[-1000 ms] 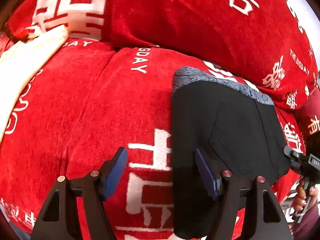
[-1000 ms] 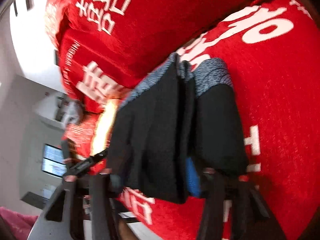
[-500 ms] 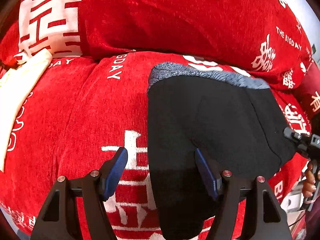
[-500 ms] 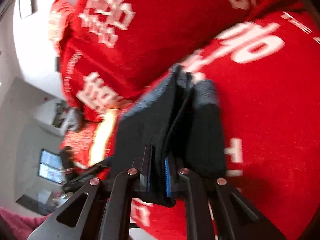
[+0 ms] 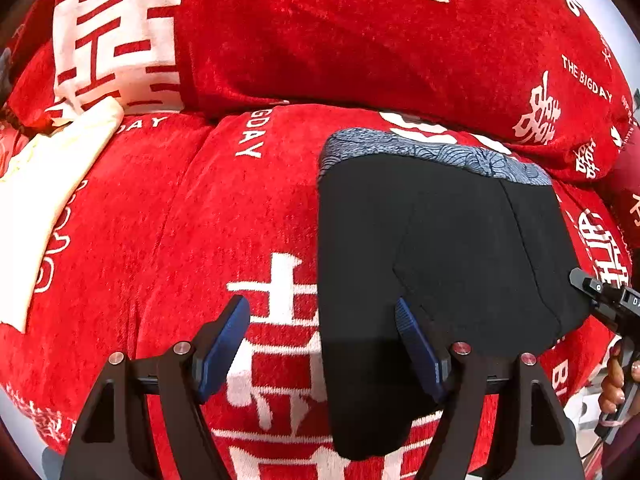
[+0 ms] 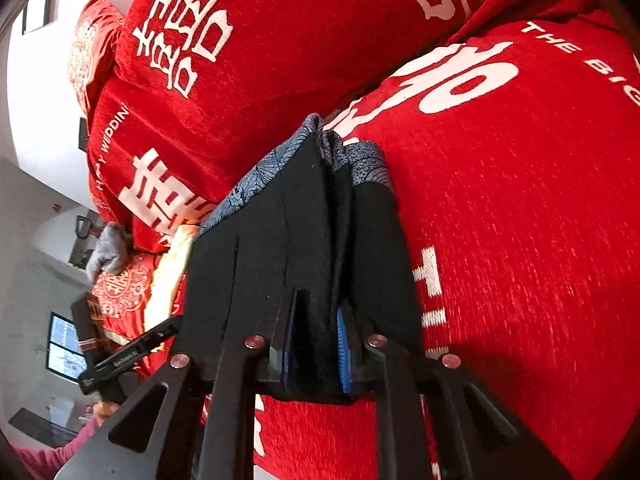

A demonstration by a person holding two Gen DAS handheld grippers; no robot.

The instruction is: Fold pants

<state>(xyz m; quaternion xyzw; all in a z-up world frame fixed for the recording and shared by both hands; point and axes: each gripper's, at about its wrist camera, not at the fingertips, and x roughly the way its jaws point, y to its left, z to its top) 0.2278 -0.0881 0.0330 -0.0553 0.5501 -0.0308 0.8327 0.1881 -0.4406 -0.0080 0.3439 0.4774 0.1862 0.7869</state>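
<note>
Black pants (image 5: 440,248), grey-blue patterned waistband toward the backrest, lie folded on the red sofa cover (image 5: 180,220). Left gripper (image 5: 322,344) spread wide, straddling the pants' left edge, holding nothing. Right gripper (image 6: 316,344) pinched narrow on the pants' near hem. Cream cloth (image 5: 44,184) well left of the pants.

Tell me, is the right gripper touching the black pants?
Touching. The right wrist view shows the right gripper closed on a fold of the black pants, cloth pinched between both blue pads.
</note>
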